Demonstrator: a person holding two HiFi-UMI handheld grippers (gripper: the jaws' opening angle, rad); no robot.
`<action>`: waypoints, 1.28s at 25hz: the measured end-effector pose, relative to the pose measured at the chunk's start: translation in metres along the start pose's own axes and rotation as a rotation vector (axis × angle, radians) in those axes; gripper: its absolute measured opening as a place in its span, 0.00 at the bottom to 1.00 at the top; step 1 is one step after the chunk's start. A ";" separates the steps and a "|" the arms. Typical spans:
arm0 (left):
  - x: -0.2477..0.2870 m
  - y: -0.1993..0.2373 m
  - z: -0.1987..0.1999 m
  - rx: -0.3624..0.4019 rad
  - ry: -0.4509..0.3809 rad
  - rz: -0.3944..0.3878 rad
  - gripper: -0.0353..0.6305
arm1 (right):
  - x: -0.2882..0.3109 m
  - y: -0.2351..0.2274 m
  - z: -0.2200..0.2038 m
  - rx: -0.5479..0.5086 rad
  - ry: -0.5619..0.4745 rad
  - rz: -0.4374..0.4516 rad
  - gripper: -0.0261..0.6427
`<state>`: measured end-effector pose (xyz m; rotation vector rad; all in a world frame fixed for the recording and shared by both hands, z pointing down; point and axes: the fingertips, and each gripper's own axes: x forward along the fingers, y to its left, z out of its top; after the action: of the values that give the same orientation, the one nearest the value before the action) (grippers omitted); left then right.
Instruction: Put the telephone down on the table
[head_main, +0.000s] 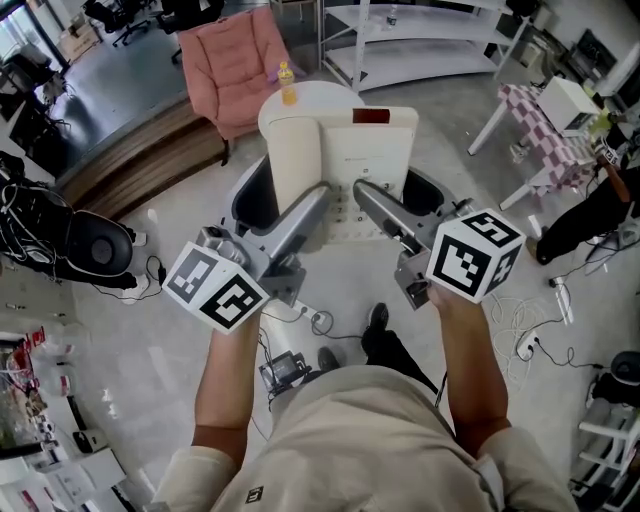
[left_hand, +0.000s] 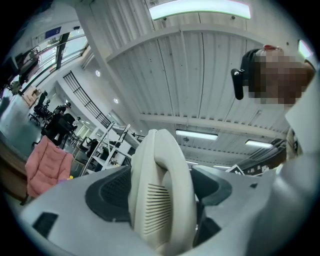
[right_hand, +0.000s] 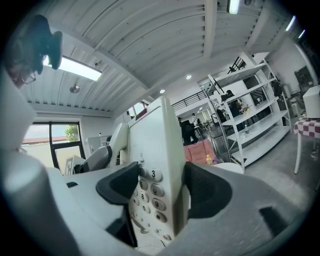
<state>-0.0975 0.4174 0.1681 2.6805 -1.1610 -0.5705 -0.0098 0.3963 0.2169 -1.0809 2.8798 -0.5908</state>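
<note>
A cream telephone (head_main: 345, 150) is held up in the air between both grippers, above the floor. Its handset (head_main: 292, 155) lies on the left side, and my left gripper (head_main: 285, 200) is shut on it. In the left gripper view the handset (left_hand: 162, 192) stands upright between the dark pads (left_hand: 107, 192) of my left gripper (left_hand: 162, 202). My right gripper (head_main: 395, 200) is shut on the telephone's base. In the right gripper view, my right gripper (right_hand: 160, 187) clamps the keypad side of that base (right_hand: 155, 160). Just beyond the telephone stands a white round table (head_main: 325, 95).
A yellow bottle (head_main: 287, 84) stands on the round table. A pink armchair (head_main: 235, 60) is behind it. White shelving (head_main: 430, 45) runs along the back, a checkered table (head_main: 545, 135) is at right. Cables (head_main: 520, 330) lie on the floor, dark equipment (head_main: 70, 240) at left.
</note>
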 end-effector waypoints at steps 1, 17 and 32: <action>0.006 0.006 -0.002 0.000 0.003 0.007 0.61 | 0.006 -0.007 0.001 0.004 0.006 0.005 0.47; 0.104 0.063 -0.029 0.005 0.014 0.107 0.61 | 0.058 -0.114 0.031 0.024 0.061 0.088 0.47; 0.195 0.090 -0.047 0.042 0.000 0.214 0.61 | 0.086 -0.205 0.067 0.037 0.092 0.195 0.47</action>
<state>-0.0166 0.2135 0.1838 2.5440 -1.4520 -0.5159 0.0638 0.1772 0.2368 -0.7746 2.9912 -0.6969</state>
